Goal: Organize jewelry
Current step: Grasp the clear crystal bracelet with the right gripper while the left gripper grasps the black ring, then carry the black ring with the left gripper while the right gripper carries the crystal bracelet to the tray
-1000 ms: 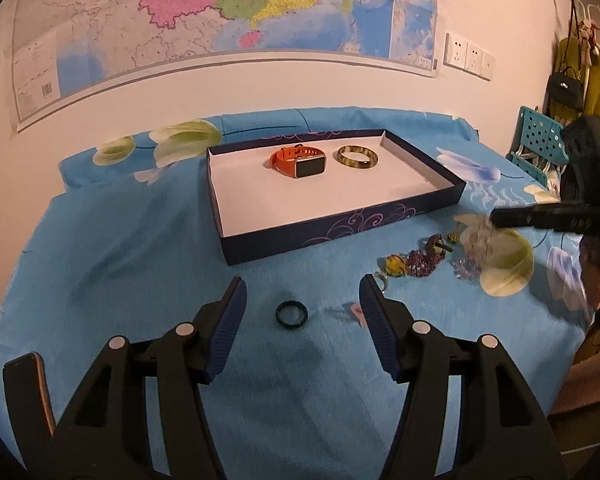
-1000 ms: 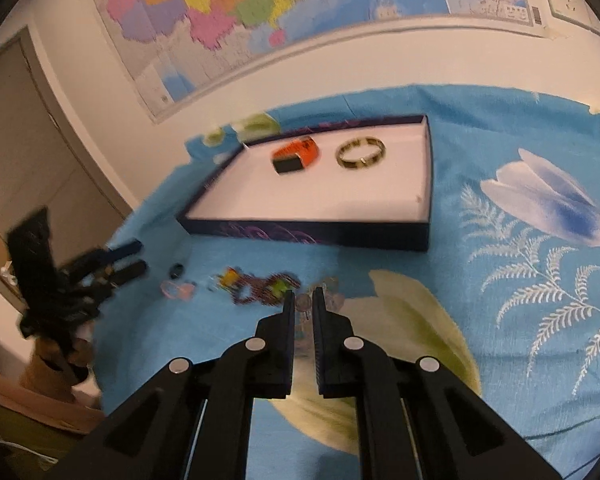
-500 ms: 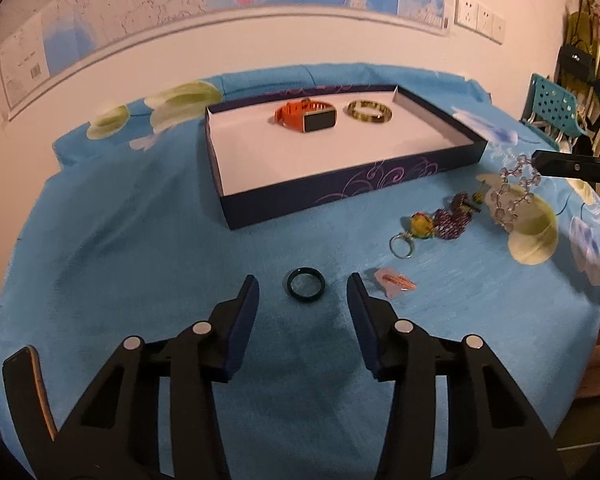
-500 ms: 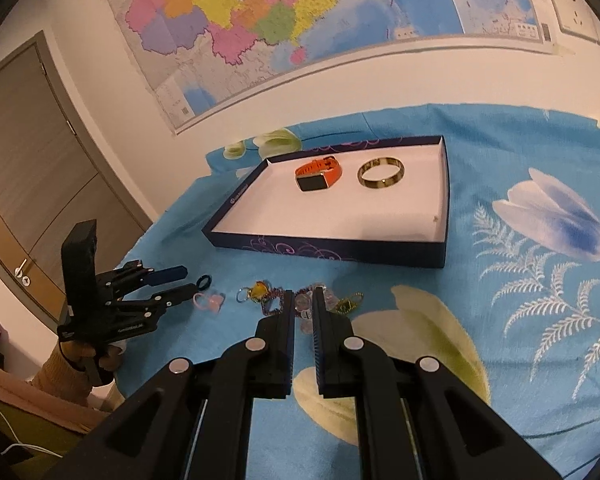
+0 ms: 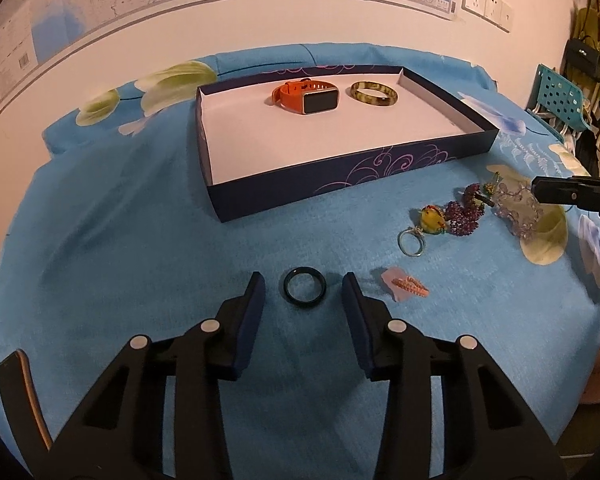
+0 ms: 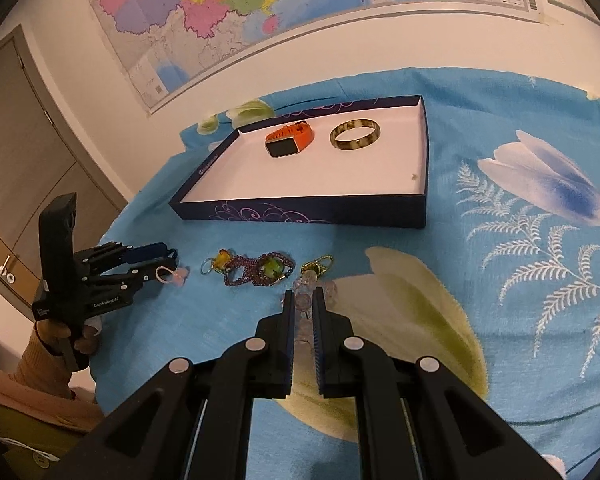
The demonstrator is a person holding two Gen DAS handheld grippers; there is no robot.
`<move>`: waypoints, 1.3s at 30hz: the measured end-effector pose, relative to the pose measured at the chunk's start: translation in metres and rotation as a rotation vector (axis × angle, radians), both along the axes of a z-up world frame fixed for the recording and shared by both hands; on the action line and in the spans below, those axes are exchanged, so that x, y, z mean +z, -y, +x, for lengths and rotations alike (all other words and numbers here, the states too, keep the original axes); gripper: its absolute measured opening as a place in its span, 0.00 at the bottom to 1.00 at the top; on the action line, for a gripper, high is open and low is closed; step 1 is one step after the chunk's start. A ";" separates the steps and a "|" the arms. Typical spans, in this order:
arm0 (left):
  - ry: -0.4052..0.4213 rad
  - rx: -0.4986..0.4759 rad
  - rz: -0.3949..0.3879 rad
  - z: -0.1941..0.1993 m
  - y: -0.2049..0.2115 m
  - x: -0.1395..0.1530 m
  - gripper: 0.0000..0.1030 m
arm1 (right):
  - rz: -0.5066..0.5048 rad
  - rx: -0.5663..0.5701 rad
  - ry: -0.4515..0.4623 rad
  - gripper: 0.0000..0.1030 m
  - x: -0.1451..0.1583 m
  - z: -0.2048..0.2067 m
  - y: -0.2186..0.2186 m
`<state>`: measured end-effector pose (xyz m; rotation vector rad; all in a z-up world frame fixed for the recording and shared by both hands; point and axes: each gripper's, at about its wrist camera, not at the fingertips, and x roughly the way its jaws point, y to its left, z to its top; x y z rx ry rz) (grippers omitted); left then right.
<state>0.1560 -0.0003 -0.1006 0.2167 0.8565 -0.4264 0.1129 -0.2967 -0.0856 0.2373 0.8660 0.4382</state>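
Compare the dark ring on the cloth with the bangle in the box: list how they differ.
The dark ring lies on the blue cloth, outside the box; the bangle lies inside it, beside the orange watch.
The ring looks plain black; the bangle is mottled yellow-brown.
The ring sits between the left gripper's closing jaws, not yet pinched; nothing is near the bangle.
Both are closed hoops lying flat.

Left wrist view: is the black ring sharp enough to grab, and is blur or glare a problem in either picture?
Left wrist view: black ring is sharp between the open left gripper; fisheye bends the tray; warm dim light, no glare. Right wrist view: clear beads in the right gripper look soft.
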 end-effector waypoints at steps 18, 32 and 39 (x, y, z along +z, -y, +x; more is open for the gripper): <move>0.039 0.010 -0.069 -0.008 -0.001 0.023 0.22 | 0.053 0.016 0.089 0.07 0.032 0.003 -0.004; 0.130 -0.034 -0.112 -0.009 0.017 0.057 0.22 | 0.064 0.039 0.176 0.07 0.068 0.009 -0.007; 0.155 -0.043 -0.126 0.000 0.025 0.066 0.22 | 0.058 0.044 0.207 0.07 0.079 0.024 -0.010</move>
